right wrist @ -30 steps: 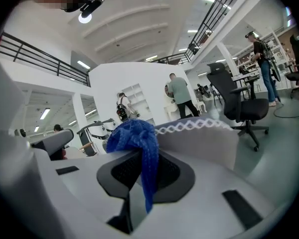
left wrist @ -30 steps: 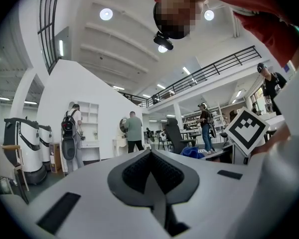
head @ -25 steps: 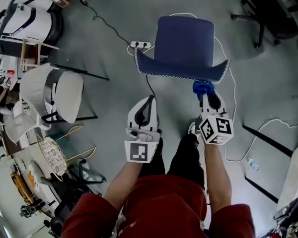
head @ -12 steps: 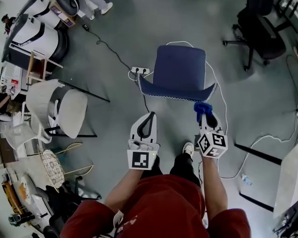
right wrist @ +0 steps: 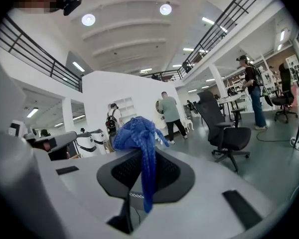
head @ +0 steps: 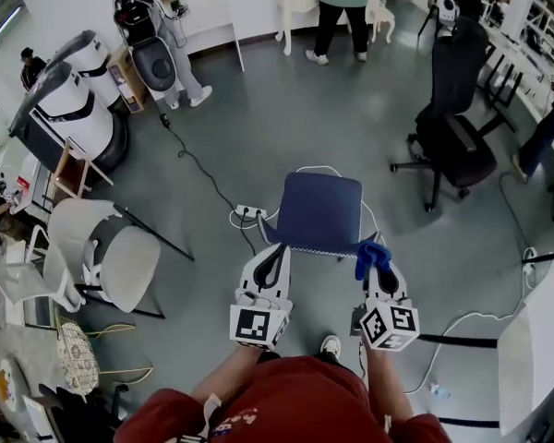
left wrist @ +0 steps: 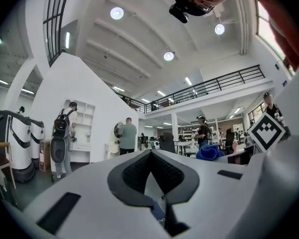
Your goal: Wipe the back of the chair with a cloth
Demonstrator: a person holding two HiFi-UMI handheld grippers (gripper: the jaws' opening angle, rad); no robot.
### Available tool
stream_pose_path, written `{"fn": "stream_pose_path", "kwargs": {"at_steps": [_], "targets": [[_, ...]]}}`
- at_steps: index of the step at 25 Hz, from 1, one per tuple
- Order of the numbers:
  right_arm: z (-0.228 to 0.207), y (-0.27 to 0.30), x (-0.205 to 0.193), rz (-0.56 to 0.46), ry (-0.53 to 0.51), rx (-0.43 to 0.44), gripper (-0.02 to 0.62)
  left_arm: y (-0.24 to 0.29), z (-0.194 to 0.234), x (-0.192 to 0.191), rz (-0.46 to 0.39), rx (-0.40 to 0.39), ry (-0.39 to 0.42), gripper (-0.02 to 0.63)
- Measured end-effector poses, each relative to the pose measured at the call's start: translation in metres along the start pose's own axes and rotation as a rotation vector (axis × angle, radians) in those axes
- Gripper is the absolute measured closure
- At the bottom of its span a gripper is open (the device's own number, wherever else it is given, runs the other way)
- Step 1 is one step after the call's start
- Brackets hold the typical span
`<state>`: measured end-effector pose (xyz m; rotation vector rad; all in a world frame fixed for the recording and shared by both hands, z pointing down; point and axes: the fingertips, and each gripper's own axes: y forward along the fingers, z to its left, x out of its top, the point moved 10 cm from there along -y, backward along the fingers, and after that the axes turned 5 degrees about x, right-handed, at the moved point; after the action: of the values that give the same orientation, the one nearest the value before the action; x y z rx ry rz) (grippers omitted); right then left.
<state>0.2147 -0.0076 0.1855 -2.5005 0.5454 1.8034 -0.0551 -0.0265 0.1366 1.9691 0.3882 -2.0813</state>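
Observation:
The blue chair [head: 319, 209] stands on the grey floor just ahead of me, its top back edge [head: 312, 245] nearest. The blue cloth [head: 371, 255] is bunched in my right gripper [head: 377, 268], which hovers at the right end of that edge. In the right gripper view the cloth [right wrist: 138, 133] hangs down between the jaws of the gripper [right wrist: 140, 152], which is shut on it. My left gripper [head: 275, 249] is at the left end of the chair back, shut with nothing in it; its tips [left wrist: 150, 152] meet in the left gripper view.
A white chair [head: 120, 258] stands to the left and a black office chair [head: 452, 127] at the right back. A power strip [head: 247, 212] with cables lies by the blue chair. People [head: 342, 7] stand at the back, and white machines [head: 74, 100] at the far left.
The head view has lifted, so the chair looks smaller and farther and more of the room shows. Both grippers stay at the chair's back edge, the cloth still in the right one.

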Motion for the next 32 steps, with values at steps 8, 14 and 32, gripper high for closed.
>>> {"fn": "stream_pose_path", "kwargs": {"at_steps": [8,14,32], "targets": [[0.048,0.005,0.101,-0.239,-0.214,0.002,0.535,0.016,0.023,0.069,-0.116,0.000,0.061,0.592],[0.071,0.011,0.147,-0.363,-0.355,-0.010,0.535,0.016,0.039,0.111,-0.212,0.031,0.103,0.592],[0.077,0.016,0.135,-0.319,-0.389,-0.015,0.535,0.015,0.034,0.103,-0.138,0.007,0.100,0.592]]}}
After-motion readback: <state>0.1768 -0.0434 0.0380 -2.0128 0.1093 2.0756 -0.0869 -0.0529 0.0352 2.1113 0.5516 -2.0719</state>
